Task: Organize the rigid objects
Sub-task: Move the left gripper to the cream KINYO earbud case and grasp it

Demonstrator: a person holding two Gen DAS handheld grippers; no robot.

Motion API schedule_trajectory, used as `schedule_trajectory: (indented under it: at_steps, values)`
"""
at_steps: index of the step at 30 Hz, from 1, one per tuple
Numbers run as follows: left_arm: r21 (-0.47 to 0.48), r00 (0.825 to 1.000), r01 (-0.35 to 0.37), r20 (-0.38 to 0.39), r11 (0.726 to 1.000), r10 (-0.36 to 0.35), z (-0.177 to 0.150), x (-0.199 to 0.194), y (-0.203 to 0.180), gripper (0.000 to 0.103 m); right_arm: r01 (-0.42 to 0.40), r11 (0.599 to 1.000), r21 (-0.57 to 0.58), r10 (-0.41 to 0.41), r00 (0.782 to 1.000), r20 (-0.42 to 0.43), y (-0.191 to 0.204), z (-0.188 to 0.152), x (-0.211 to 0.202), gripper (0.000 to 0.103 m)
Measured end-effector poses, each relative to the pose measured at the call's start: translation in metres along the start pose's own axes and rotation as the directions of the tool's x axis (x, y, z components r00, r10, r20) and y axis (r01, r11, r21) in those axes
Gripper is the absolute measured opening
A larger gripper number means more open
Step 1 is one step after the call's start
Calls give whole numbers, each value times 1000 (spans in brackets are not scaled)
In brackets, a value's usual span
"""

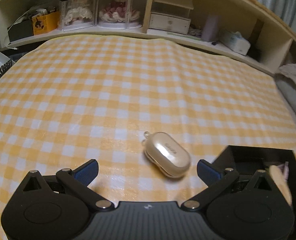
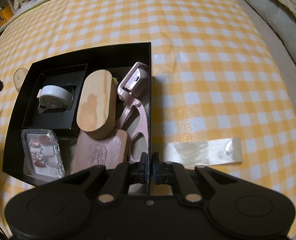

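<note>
On the left, we see our left gripper (image 1: 148,170) tilted down toward the yellow checked cloth (image 1: 127,84), its blue-padded jaws spread wide and released, grasping nothing. A pearly oval earbud case (image 1: 167,155) lies flat on the cloth between and just beyond the fingertips, nearer the right pad but touching neither; a small loop sticks out at its far left end. To the right of the case, the corner of the black box (image 1: 258,156) shows behind the right finger.

From the right wrist view, the case (image 2: 19,78) sits just outside the box's left wall. Inside the box (image 2: 150,64) we see, going left to right, a clear case of press-on nails (image 2: 42,152) at the near left, a white tape roll (image 2: 54,98) in a smaller black tray (image 2: 53,118) beyond it, an oval wooden block (image 2: 96,104) leaning over a flat wooden piece (image 2: 105,150), and a pink eyelash curler (image 2: 135,100) against the right wall.

Our right gripper (image 2: 150,166) points steeply down, its jaws clenched on the near part of the box's right wall, one pad inside and one outside. A strip of clear tape (image 2: 206,152) lies on the cloth to the right.
</note>
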State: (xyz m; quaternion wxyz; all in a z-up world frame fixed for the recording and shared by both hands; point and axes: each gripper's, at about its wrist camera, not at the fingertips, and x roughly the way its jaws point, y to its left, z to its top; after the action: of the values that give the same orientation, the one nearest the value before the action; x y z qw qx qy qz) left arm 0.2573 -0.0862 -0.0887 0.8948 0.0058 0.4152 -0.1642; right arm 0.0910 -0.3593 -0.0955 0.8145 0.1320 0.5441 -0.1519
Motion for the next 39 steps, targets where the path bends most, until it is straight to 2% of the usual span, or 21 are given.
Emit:
schedule_trajectory:
  at_steps: [4, 8, 11, 14, 17, 20, 27, 31, 35, 37, 39]
  values:
    - [24, 1000, 12, 18, 1000, -13, -4, 20, -4, 103, 2, 1000, 0, -2, 1000, -2, 1, 0, 0, 5]
    - [175, 995, 31, 88, 984, -47, -8, 27, -21, 103, 0, 1000, 1, 0, 1000, -6, 1, 1, 0, 5]
    - [344, 990, 25, 125, 939, -72, -9, 30, -33, 103, 3, 1000, 1, -3, 1000, -11, 0, 1, 3, 5]
    - [501, 984, 27, 141, 865, -112, -12, 35, -41, 103, 7, 1000, -2, -7, 1000, -16, 1, 2, 5, 5]
    - [571, 977, 50, 142, 820, -159, -15, 39, -38, 103, 5, 1000, 5, -5, 1000, -18, 1, 2, 6, 5]
    - [597, 975, 82, 118, 798, -188, -16, 43, -31, 103, 0, 1000, 14, 0, 1000, -20, 0, 3, 8, 5]
    - [570, 972, 132, 84, 811, -217, -13, 52, -18, 93, 0, 1000, 18, 0, 1000, -21, 1, 4, 9, 5]
    - [589, 971, 137, 78, 796, -225, -15, 51, -23, 80, 3, 1000, 14, -2, 1000, -20, 1, 4, 9, 5]
    - [602, 974, 118, 84, 790, -210, -18, 49, -29, 77, 3, 1000, 13, -3, 1000, -18, 1, 4, 9, 5]
    - [596, 976, 112, 86, 795, -202, -18, 49, -30, 77, 3, 1000, 11, -3, 1000, -18, 1, 5, 10, 5]
    - [562, 978, 113, 84, 819, -193, -16, 48, -29, 77, 3, 1000, 12, -3, 1000, -18, 0, 4, 9, 5]
